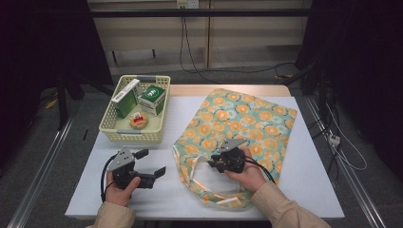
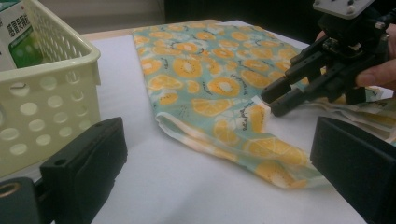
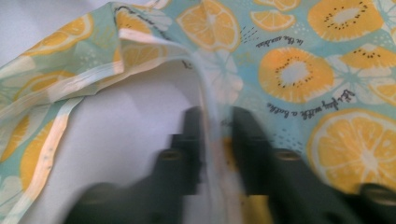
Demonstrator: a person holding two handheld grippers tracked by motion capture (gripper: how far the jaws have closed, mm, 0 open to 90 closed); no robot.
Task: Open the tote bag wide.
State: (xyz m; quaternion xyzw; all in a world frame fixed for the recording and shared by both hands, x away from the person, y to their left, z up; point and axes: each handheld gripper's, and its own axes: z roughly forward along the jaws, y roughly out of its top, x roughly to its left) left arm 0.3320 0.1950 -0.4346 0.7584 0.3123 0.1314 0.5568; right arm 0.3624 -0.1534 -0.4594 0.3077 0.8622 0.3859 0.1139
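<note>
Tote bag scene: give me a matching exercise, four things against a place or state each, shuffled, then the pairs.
Things:
1. tote bag
2. basket
3. left gripper
4. right gripper

States:
A. jaws wide apart, nothing between them, over bare table
B. lies flat, orange-slice print, right half of the table
C. jaws closed on the bag's mouth edge
D. pale yellow, holds green boxes, far left of the table

Pairs: 1-B, 2-D, 3-A, 4-C

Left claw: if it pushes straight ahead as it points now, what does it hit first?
Probably the fruit-print bag, near its folded edge; the left claw is open with bare tabletop just ahead. Depth is uncertain.
</note>
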